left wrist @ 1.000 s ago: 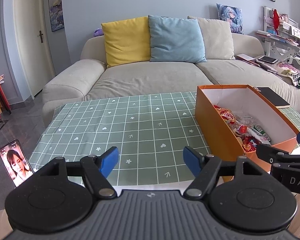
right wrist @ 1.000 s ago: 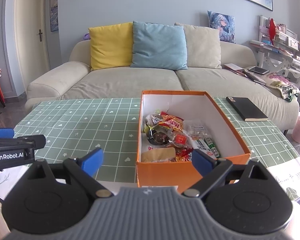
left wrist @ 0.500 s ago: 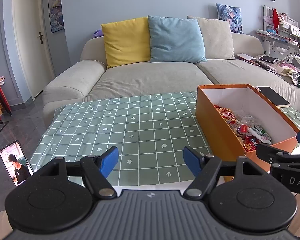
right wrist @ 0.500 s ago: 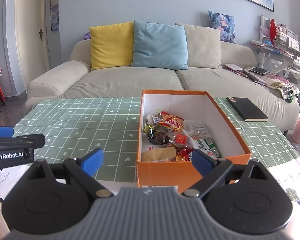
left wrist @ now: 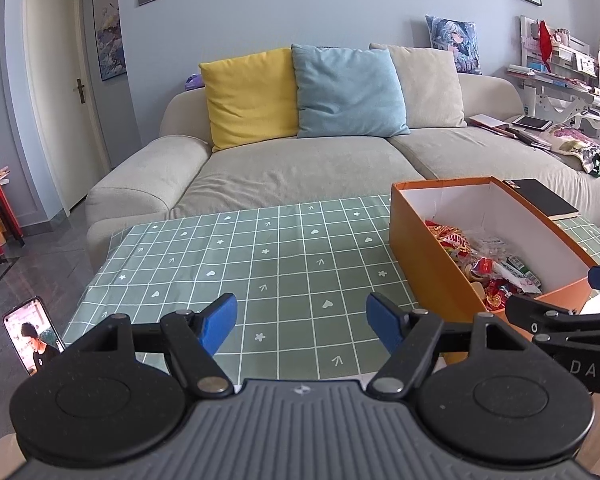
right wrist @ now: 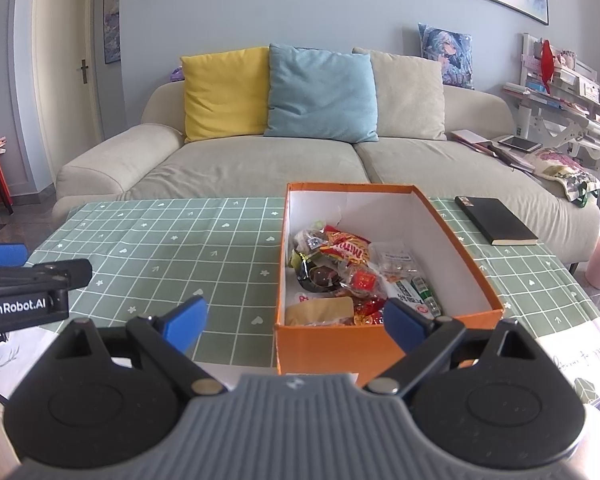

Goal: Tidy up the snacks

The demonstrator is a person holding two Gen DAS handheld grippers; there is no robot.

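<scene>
From the left wrist camera, the left gripper (left wrist: 302, 322) hung over the near edge of the green checked tablecloth (left wrist: 236, 264), its two blue-padded fingers (left wrist: 219, 323) spread wide with nothing between them. One orange box (left wrist: 428, 264) stood to its right on the cloth, open at the top, its long axis running away from the camera toward the sofa (left wrist: 292, 168). A heap of wrapped snacks (left wrist: 486, 266) filled the near half of the box; too jumbled to count. One black notebook (left wrist: 542, 198) lay beyond the box's far right corner. One phone (left wrist: 32, 334) with a lit screen stood at the lower left, off the table's edge. Three cushions leaned on the sofa back.

From the right wrist camera, the right gripper (right wrist: 296, 322) faced the short near end of the same orange box (right wrist: 340, 346), fingers likewise parted and empty. The box's length ran straight ahead. The snacks (right wrist: 352, 276) lay piled against the near wall, the far half bare white. The notebook (right wrist: 494, 220) lay apart from the box, on the right, also lengthwise.
</scene>
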